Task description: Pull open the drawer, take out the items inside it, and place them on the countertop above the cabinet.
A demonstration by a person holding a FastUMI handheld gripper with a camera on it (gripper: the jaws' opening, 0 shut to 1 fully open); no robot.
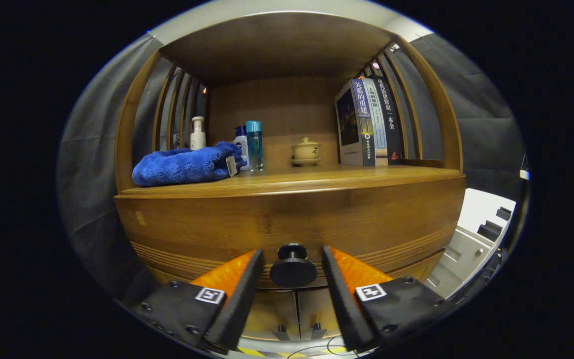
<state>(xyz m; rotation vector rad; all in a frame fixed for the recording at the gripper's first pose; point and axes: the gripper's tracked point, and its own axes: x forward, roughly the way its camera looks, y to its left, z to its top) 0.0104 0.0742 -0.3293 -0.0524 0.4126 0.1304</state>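
A wooden cabinet fills the scene, its drawer front (292, 224) closed flush under the countertop (317, 179). A round dark knob (293, 269) sticks out of the drawer's lower middle. My gripper (292, 257) is open, one finger on each side of the knob, with a small gap on both sides and no contact. The drawer's inside is hidden.
On the countertop lie a blue towel (187, 165) at the left, a pump bottle (198, 133), two small bottles (253, 144), a lidded ceramic cup (306, 150) and upright books (366, 122) at the right. Below the drawer are two cabinet doors (294, 314). White equipment (471, 244) stands to the right.
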